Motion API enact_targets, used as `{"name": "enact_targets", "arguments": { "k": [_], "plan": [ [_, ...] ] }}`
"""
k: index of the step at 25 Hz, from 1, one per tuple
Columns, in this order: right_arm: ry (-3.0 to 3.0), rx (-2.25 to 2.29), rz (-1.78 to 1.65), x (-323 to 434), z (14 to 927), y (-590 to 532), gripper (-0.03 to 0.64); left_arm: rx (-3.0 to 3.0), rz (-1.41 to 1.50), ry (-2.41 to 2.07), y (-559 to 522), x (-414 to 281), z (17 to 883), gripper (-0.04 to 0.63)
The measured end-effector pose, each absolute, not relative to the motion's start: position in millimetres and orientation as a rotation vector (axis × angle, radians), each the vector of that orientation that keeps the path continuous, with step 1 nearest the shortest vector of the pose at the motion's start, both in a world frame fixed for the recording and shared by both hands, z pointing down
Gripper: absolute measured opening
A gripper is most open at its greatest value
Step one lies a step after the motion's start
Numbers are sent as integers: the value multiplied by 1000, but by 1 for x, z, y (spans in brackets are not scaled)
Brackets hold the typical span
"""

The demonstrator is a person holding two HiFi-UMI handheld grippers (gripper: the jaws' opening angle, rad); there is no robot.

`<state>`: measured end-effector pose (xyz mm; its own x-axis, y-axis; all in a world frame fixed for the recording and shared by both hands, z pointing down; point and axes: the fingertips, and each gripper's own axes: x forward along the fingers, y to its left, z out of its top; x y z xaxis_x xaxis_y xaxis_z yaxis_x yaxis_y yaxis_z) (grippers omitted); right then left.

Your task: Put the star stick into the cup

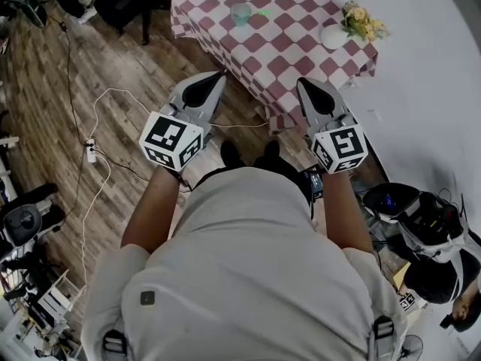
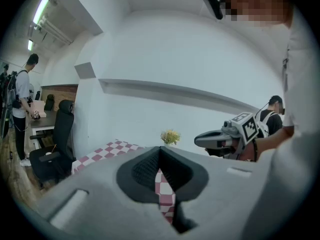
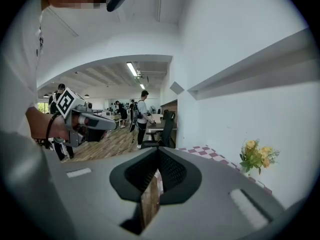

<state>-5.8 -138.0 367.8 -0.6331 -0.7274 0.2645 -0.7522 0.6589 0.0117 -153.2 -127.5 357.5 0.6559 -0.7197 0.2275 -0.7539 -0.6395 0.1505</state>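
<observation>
A pale translucent cup (image 1: 240,13) stands on the table with the red-and-white checked cloth (image 1: 301,55), at the far side. Just right of it lies a small green thing (image 1: 261,11), too small to make out. My left gripper (image 1: 219,75) and right gripper (image 1: 304,82) are held side by side in front of the table's near edge, well short of the cup. Both are shut with nothing between the jaws. In the left gripper view my left gripper (image 2: 160,149) points over the cloth. The right gripper (image 3: 158,150) points past the table's corner.
A white vase (image 1: 333,37) with yellow flowers (image 1: 364,22) stands on the table's right end by the white wall. A power strip (image 1: 91,151) and cables lie on the wooden floor at left. Black gear (image 1: 421,216) sits at right. People and office chairs (image 2: 55,149) are farther off.
</observation>
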Motion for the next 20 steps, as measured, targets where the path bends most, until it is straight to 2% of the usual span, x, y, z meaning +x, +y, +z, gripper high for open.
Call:
{"name": "enact_targets", "arguments": {
  "k": [11, 20],
  "plan": [
    [-2687, 1133, 80, 25, 352, -108, 9, 2674, 191, -1269, -98, -115, 338, 5],
    [-2740, 988, 53, 68, 362, -46, 9, 2625, 174, -1398, -44, -58, 344, 5]
  ]
}}
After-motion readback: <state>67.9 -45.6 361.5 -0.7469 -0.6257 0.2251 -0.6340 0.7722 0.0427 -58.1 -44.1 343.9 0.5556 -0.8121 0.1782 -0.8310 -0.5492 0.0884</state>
